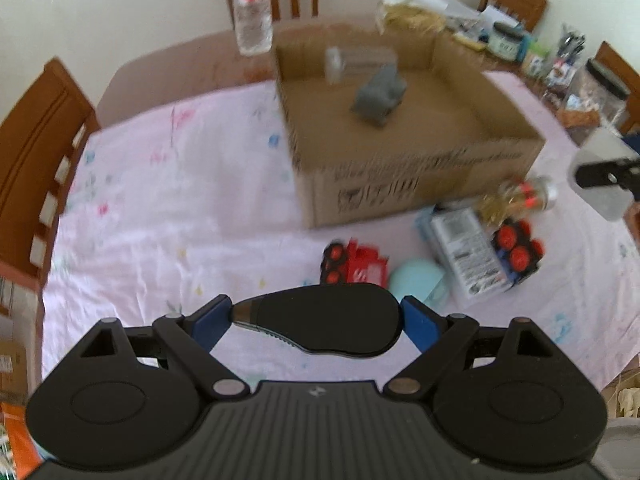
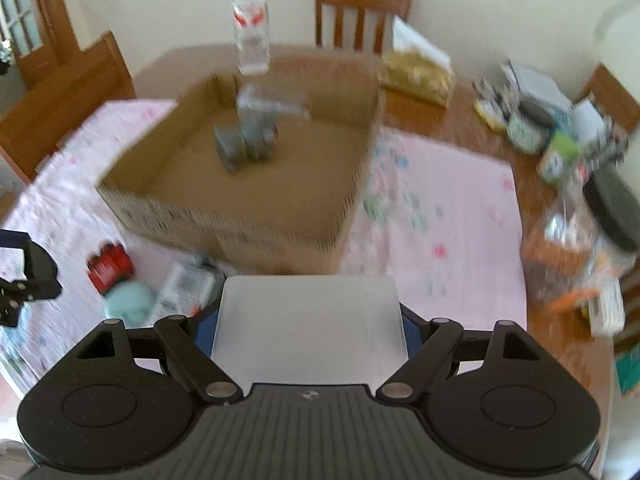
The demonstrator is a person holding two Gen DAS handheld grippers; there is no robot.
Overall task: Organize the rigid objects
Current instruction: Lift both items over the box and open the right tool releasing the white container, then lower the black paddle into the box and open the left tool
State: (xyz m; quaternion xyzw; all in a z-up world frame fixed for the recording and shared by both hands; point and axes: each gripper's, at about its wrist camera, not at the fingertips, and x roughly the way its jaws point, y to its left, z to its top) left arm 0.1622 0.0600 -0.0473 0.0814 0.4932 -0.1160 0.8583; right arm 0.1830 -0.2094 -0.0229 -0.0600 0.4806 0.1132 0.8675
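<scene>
My left gripper [image 1: 316, 320] is shut on a flat black oval object [image 1: 328, 320], held above the pink tablecloth [image 1: 160, 200]. My right gripper [image 2: 310, 328] is shut on a flat silver-white box [image 2: 308, 328], which hides its fingertips. Beyond both stands an open cardboard box [image 1: 460, 160] [image 2: 152, 200]; a grey toy [image 1: 380, 94] [image 2: 244, 140] and a clear jar [image 1: 340, 62] lie inside. In front of the box lie a red toy truck [image 1: 356, 266] [image 2: 108, 266], a pale teal round object [image 1: 416, 278] [image 2: 130, 300], a white packet [image 1: 464, 252] [image 2: 188, 282] and a blue toy truck [image 1: 516, 252].
A clear water bottle [image 1: 252, 8] [image 2: 251, 20] stands behind the box. Jars, a pen holder and bags [image 1: 560, 64] [image 2: 560, 152] crowd the far right of the wooden table. Wooden chairs [image 1: 36, 168] [image 2: 362, 8] ring the table. The other gripper shows at the edge [image 1: 604, 174] [image 2: 20, 276].
</scene>
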